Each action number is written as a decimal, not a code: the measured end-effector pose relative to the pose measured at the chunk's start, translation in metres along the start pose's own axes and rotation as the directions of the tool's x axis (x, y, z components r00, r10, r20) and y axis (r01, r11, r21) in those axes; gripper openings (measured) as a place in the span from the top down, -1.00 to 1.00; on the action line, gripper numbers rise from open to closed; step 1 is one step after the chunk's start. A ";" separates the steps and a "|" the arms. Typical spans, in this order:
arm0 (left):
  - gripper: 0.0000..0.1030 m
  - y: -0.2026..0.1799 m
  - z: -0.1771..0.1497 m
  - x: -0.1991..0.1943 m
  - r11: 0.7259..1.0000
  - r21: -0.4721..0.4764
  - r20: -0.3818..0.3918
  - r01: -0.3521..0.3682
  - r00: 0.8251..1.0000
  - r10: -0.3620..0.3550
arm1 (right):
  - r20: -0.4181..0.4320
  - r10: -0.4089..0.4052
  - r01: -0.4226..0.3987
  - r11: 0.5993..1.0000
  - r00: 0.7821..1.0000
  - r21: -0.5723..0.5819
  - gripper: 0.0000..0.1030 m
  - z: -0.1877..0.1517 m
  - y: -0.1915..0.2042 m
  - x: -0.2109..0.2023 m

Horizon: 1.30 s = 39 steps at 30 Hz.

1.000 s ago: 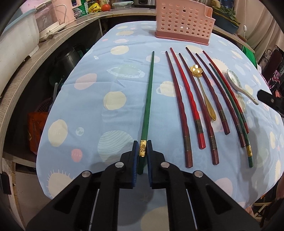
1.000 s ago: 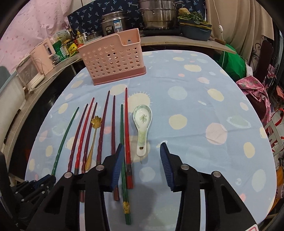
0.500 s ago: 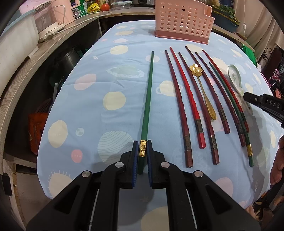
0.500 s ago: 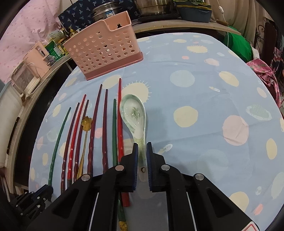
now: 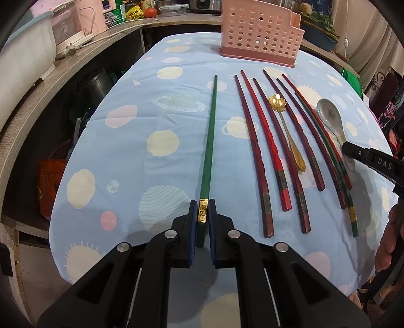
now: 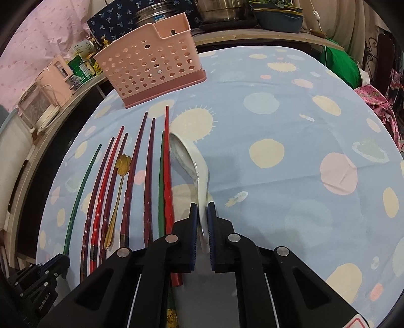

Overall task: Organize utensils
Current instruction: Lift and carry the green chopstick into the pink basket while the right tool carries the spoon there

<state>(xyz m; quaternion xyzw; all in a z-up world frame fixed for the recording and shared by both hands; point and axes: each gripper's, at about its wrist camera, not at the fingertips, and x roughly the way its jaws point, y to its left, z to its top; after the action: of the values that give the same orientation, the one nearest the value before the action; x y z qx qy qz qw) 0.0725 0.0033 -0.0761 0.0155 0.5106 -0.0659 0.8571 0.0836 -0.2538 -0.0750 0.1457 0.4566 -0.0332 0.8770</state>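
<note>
My left gripper (image 5: 202, 214) is shut on the gold-banded end of a green chopstick (image 5: 209, 141), which lies on the blue tablecloth. My right gripper (image 6: 200, 217) is shut on the handle of a white ceramic spoon (image 6: 188, 159), tilted onto its side with the bowl still near the cloth; the spoon also shows in the left wrist view (image 5: 330, 118). Several red and dark red chopsticks (image 5: 265, 141), another green one (image 6: 161, 181) and a gold flower spoon (image 5: 285, 126) lie in a row between the grippers. A pink perforated utensil basket (image 5: 260, 32) stands at the table's far side.
A wooden counter (image 5: 50, 83) curves along the left with a pink appliance (image 5: 75, 22) and jars. Pots (image 6: 217, 10) and a blue dish (image 6: 277, 12) stand behind the basket. Pink cloth (image 6: 378, 106) hangs off the right side.
My right gripper moved down to the white spoon, shut on its handle and tipped the spoon onto its side. My left gripper stayed shut on the green chopstick.
</note>
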 end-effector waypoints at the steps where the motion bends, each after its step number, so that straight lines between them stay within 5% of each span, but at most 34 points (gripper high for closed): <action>1: 0.86 0.002 0.000 -0.001 1.000 -0.009 -0.004 0.011 1.000 -0.011 | 0.009 -0.006 0.006 1.000 1.000 -0.001 0.87 0.000 0.000 -0.004; 10: 0.87 0.009 -0.001 -0.023 0.999 -0.040 0.029 0.027 0.999 -0.026 | 0.085 -0.020 0.018 1.000 0.996 0.020 0.88 0.000 -0.010 -0.045; 20: 0.87 0.013 0.027 -0.073 0.997 -0.057 0.156 0.049 0.987 -0.039 | 0.164 -0.021 0.016 0.999 0.986 0.030 0.87 0.016 -0.016 -0.075; 31: 0.87 0.022 0.087 -0.111 0.995 -0.084 0.298 0.049 0.954 -0.022 | 0.192 -0.007 0.003 1.000 0.981 0.017 0.87 0.038 -0.013 -0.079; 39: 0.87 0.027 0.159 -0.133 0.995 -0.087 0.406 0.047 0.914 -0.008 | 0.212 0.037 -0.036 0.999 0.976 -0.006 0.87 0.089 -0.003 -0.075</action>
<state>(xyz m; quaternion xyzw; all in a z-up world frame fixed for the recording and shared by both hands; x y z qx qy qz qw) 0.1526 0.0283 0.1158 -0.0465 0.3246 -0.0553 0.9431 0.1096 -0.2878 0.0331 0.1486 0.3576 -0.0319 0.9214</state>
